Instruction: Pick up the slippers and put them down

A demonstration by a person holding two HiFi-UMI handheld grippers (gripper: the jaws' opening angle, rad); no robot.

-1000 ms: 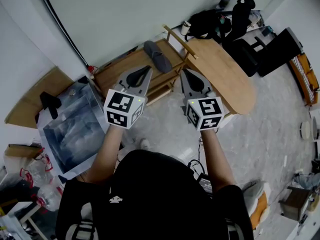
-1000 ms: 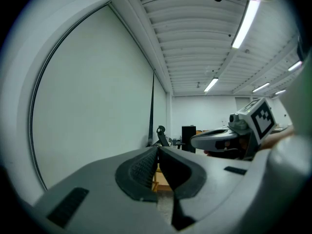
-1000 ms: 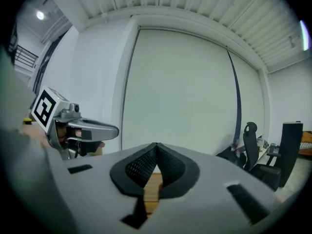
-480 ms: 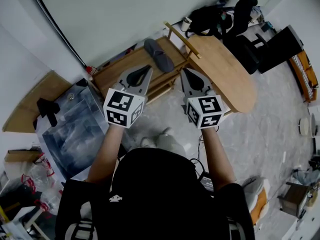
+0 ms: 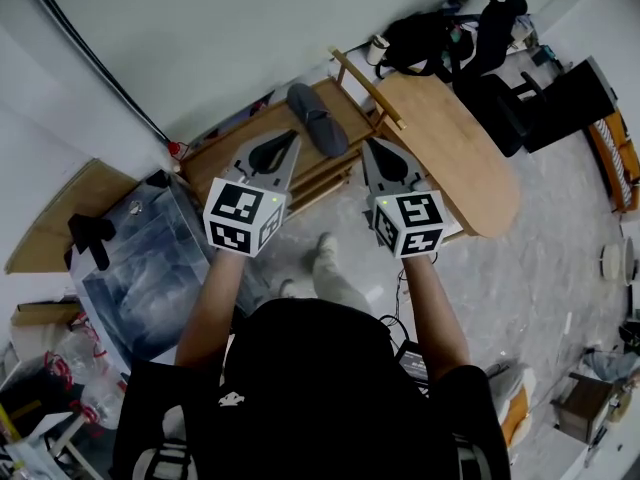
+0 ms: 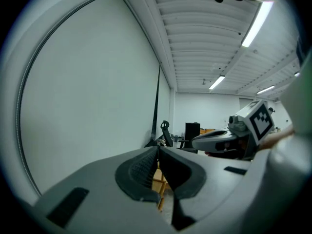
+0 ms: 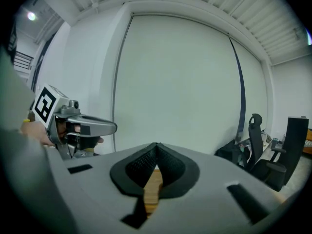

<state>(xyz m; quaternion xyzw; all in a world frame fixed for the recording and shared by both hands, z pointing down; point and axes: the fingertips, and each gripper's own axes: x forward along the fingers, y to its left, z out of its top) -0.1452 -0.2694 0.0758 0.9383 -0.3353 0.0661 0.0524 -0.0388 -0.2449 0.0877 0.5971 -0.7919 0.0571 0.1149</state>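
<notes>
Grey and single, the slipper [image 5: 317,118] lies in the head view on a low wooden surface [image 5: 225,148] by the white wall, its length running away from the person. The left claw [image 5: 291,139] points toward it from just below and to the left, well short of touching. The right claw [image 5: 371,145] hangs beside the left one, over the near edge of an oval wooden table [image 5: 455,153]. Both are held out level in front of the person, whose foot [image 5: 325,241] shows on the pale floor between the arms. A plastic-wrapped box [image 5: 140,268] sits at the left.

From the left gripper view, that claw's two dark pads meet at their tips with nothing between them; a wooden frame shows through the slit lower down. The other claw and its marker cube [image 6: 262,121] float at the right.

From the right gripper view, the pads likewise press together, empty, with bare wood visible beneath them. A black office chair [image 7: 255,130] stands at the right.
</notes>
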